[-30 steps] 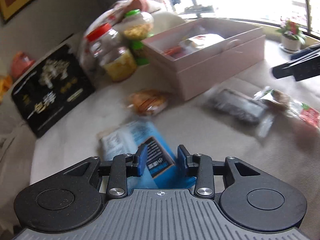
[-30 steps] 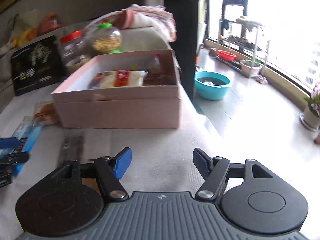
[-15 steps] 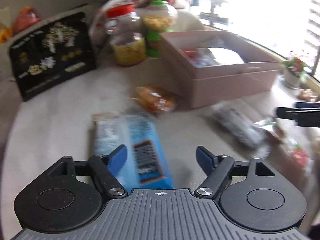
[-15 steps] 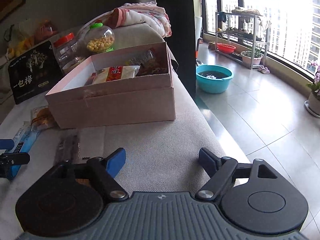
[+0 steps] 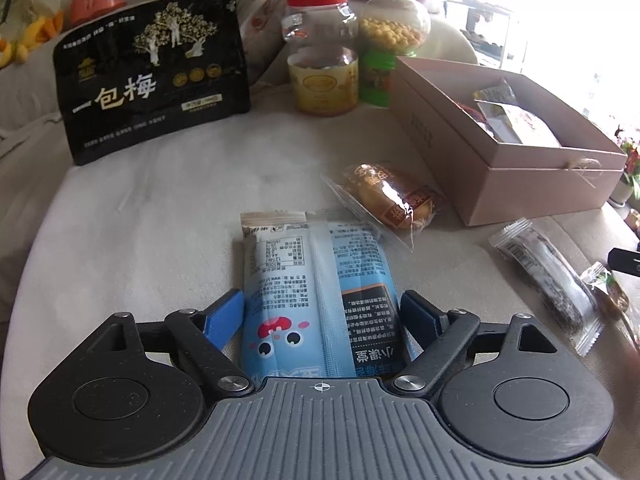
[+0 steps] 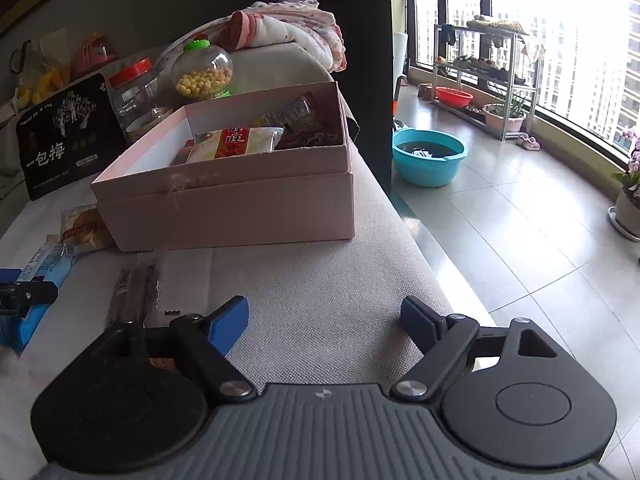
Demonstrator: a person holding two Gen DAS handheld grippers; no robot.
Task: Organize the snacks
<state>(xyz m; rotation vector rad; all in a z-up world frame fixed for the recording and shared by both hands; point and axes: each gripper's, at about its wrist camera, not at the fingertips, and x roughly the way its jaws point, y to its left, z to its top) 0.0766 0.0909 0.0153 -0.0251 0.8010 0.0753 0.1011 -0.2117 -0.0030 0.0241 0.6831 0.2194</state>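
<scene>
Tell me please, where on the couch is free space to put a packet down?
Bare cushion lies between the black bag and the blue packet. Another free strip lies in front of the pink box. Between the box and the blue packet it is crowded with small snacks.

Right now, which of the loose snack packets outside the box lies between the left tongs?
The light blue packet, printed side down; the orange pastry packet and the dark bar packet lie farther off.

Left gripper point(image 5: 322, 314): angled downward, jaws just opened to full spread. Right gripper point(image 6: 324, 322): angled downward, jaws also just widened, nothing between them.
</scene>
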